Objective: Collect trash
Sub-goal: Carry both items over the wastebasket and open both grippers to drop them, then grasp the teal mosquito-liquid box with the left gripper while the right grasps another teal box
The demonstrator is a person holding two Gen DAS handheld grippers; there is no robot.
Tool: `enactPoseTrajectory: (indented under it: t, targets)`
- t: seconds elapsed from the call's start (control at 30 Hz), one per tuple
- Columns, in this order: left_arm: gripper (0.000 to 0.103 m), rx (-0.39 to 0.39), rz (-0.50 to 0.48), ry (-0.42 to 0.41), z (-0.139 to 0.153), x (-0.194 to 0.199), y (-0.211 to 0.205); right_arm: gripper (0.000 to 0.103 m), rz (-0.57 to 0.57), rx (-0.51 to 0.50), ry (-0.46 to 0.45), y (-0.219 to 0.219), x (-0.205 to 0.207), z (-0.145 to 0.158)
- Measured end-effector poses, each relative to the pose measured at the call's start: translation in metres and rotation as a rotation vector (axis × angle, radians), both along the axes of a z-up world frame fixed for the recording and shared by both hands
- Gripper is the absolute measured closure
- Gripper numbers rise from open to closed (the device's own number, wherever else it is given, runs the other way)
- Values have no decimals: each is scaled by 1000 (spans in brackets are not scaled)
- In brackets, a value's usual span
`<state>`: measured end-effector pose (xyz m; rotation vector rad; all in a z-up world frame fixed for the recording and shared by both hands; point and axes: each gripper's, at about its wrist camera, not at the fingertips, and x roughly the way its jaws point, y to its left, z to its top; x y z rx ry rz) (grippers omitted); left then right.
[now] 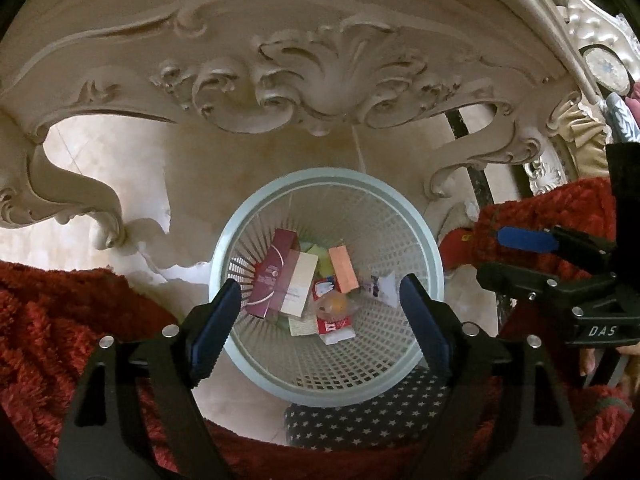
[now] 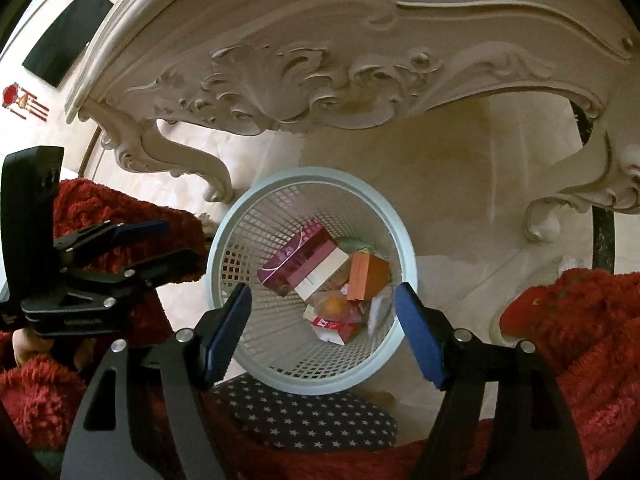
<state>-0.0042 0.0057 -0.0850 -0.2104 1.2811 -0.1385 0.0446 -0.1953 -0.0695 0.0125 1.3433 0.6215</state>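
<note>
A white mesh wastebasket [image 1: 325,174] [image 2: 312,174] with a pale blue rim stands on the floor right below both grippers. In it lie a maroon box [image 1: 272,272] [image 2: 296,256], a cream box [image 1: 298,284], an orange box [image 1: 344,268] [image 2: 370,276], a red-and-white packet [image 1: 334,326], an orange fruit in clear wrap [image 1: 336,304] [image 2: 336,306] and scraps of paper. My left gripper [image 1: 320,300] [image 2: 176,244] hangs open over the basket's mouth, nothing between its blue pads. Beside it, my right gripper [image 2: 322,296] [image 1: 496,256] is open too and holds nothing.
An ornate carved cream table [image 1: 320,80] [image 2: 340,64] arches over the basket, its curled legs [image 1: 80,208] [image 2: 560,208] on either side. Red fluffy sleeves [image 1: 60,320] [image 2: 580,320] flank the grippers. A dark star-patterned item [image 1: 360,412] [image 2: 312,416] lies just below the basket. The floor is beige tile.
</note>
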Motion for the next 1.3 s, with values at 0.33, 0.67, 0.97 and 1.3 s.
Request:
enactPoseTrajectory:
  t: [0.33, 0.67, 0.97, 1.3]
  targets:
    - [24, 15, -52, -161, 58, -16, 4, 33, 91, 83, -70, 2, -18, 48]
    - [24, 104, 25, -423, 169, 24, 48, 33, -34, 141, -389, -29, 24, 148]
    - [24, 159, 211, -516, 199, 175, 116, 23, -321, 56, -676, -23, 152, 202]
    - [24, 166, 251, -478, 199, 323, 154, 23, -409, -55, -627, 35, 316, 197]
